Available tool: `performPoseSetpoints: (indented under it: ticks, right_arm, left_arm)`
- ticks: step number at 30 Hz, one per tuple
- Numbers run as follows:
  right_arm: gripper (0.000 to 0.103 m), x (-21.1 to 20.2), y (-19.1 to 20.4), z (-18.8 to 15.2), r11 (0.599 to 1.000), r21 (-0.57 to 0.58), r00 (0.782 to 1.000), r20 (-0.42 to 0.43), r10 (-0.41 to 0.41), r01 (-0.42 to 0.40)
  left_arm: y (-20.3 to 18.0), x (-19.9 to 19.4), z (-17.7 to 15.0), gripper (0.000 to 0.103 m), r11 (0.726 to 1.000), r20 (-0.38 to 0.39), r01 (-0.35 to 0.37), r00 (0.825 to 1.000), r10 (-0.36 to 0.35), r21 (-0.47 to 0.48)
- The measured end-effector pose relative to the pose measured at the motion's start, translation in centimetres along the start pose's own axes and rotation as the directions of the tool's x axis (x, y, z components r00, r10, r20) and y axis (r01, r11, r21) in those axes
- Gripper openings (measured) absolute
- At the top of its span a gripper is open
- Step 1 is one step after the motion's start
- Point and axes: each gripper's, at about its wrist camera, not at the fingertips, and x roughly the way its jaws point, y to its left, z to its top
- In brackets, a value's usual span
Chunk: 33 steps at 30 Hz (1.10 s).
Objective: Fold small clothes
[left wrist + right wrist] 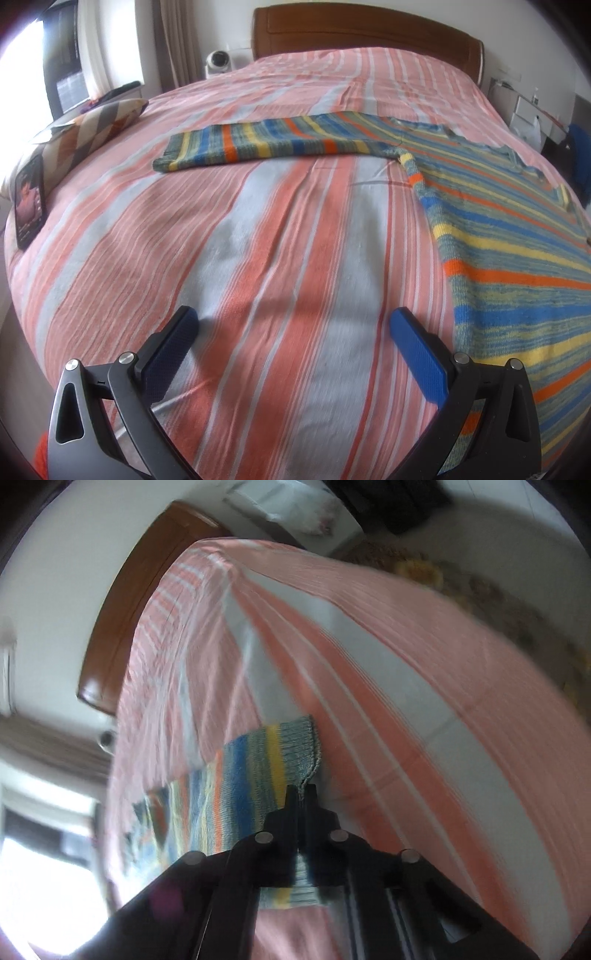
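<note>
One striped sweater point(498, 206) lies spread on the bed point(258, 258), its left sleeve point(258, 144) flat and unfolded. Right gripper point(302, 794) is clamped on the right sleeve cuff point(295, 746); left gripper point(291, 328) hovers apart nearby, empty. Folding looks barely begun.

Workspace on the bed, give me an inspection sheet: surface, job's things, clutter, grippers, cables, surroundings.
Surface: bed under a pink, white and grey striped cover, lightly wrinkled.
Job's things: striped knit sweater lying flat, one sleeve stretched out sideways; the other sleeve's cuff is pinched.
Clutter: phone, screen lit, leaning on a patterned pillow.
Grippers: left gripper jaws wide open over bare cover; right gripper jaws shut on the cuff.
Cables: nothing seen.
Surroundings: wooden headboard, small white device beside it, bright window at left.
</note>
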Motion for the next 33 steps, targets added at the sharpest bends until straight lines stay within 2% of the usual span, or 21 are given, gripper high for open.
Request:
performPoseSetpoints:
  ticks: [3,5,7,9,12,15,18,19,20,21,22,23,26,29,33]
  right_arm:
    - [0.002,-2.8,3.4,0.2,0.99,-0.099,0.99,0.103,-0.092,0.102]
    - [0.002,-4.5,6.4,0.2,0.977,-0.17,0.982,0.156,-0.103,0.13]
    - [0.002,-5.8,10.4,0.0,0.968,-0.234,0.983,0.18,-0.046,0.088]
    - [0.002,-6.8,15.2,-0.5,0.955,-0.298,0.984,0.169,0.056,-0.004]
    - [0.002,-7.0,23.3,-2.7,0.898,-0.415,0.973,0.103,0.204,-0.144]
    - [0.002,-5.4,31.0,-5.9,0.825,-0.492,0.95,-0.014,0.312,-0.278]
    - [0.003,-1.8,36.9,-9.8,0.769,-0.539,0.935,-0.117,0.336,-0.344]
    - [0.009,0.0,38.6,-11.3,0.749,-0.55,0.927,-0.164,0.338,-0.371]
    - [0.022,1.4,39.2,-12.4,0.74,-0.541,0.916,-0.207,0.342,-0.399]
    - [0.048,3.3,39.9,-13.5,0.742,-0.513,0.901,-0.27,0.339,-0.432]
    - [0.064,4.6,40.0,-14.2,0.75,-0.483,0.89,-0.303,0.341,-0.451]
    - [0.064,5.6,39.7,-14.6,0.759,-0.452,0.88,-0.315,0.356,-0.469]
    - [0.064,6.8,38.2,-15.7,0.777,-0.414,0.875,-0.324,0.36,-0.473]
    - [0.064,6.4,35.8,-16.5,0.798,-0.437,0.903,-0.307,0.3,-0.414]
    - [0.065,3.8,29.7,-18.0,0.786,-0.567,0.966,-0.204,0.156,-0.247]
  left_arm:
    - [0.0,0.0,0.0,0.103,1.0,0.0,-0.001,1.0,0.001,0.0]
    - [0.0,0.0,0.0,0.103,1.0,0.0,-0.001,1.0,0.001,0.0]
    - [0.0,0.0,0.0,0.103,1.0,-0.001,0.0,1.0,0.0,-0.001]
    - [0.0,0.0,0.0,0.103,1.0,0.0,0.0,1.0,0.0,0.0]
    - [-0.1,0.0,0.0,0.103,1.0,0.001,0.001,1.0,-0.001,0.0]
    - [-0.1,0.0,0.0,0.103,1.0,0.001,0.002,1.0,-0.002,0.001]
    - [-0.1,0.0,-0.1,0.103,1.0,0.002,0.006,1.0,-0.006,0.003]
    - [-0.1,0.0,-0.1,0.103,1.0,0.002,0.007,1.0,-0.007,0.003]
    - [-0.1,0.0,-0.1,0.103,1.0,0.002,0.009,1.0,-0.009,0.003]
    - [0.0,0.0,-0.1,0.103,1.0,0.003,0.01,1.0,-0.01,0.003]
    - [0.0,-0.1,-0.1,0.103,1.0,0.003,0.011,1.0,-0.011,0.002]
    - [0.1,-0.1,-0.1,0.103,1.0,0.003,0.012,1.0,-0.012,0.002]
    - [0.1,-0.1,-0.1,0.103,1.0,0.001,0.013,1.0,-0.013,0.003]
    - [0.1,-0.2,-0.1,0.103,1.0,0.002,0.011,1.0,-0.011,0.002]
    - [0.1,-0.2,-0.2,0.103,1.0,0.005,0.007,1.0,-0.007,0.003]
